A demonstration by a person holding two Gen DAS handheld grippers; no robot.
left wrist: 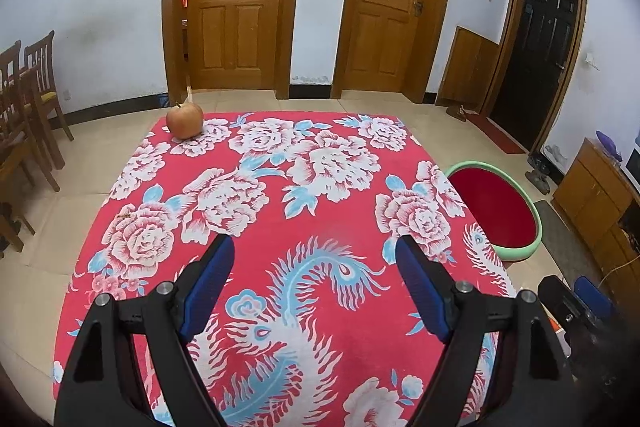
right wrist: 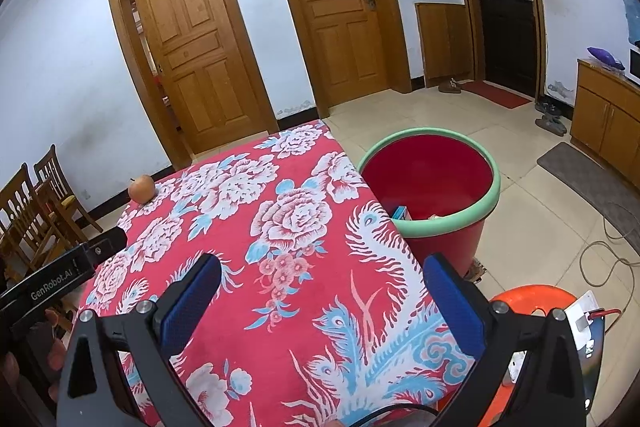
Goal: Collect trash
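A table under a red floral cloth [left wrist: 280, 227] fills both views [right wrist: 280, 267]. A red bucket with a green rim [right wrist: 428, 183] stands on the floor at the table's right side; a blue item and a pale scrap lie inside it. It also shows in the left wrist view [left wrist: 500, 203]. An apple [left wrist: 185, 121] sits at the table's far left corner, also in the right wrist view [right wrist: 141, 188]. My left gripper [left wrist: 316, 247] is open and empty above the near cloth. My right gripper [right wrist: 324, 267] is open and empty over the table's right edge.
Wooden chairs [left wrist: 28, 99] stand left of the table. An orange stool [right wrist: 532, 303] is at the near right with a white device on it. A cable [right wrist: 608, 247] lies on the tiled floor. A wooden cabinet [right wrist: 604, 115] lines the right wall. The left gripper's body [right wrist: 60, 279] shows at the left edge.
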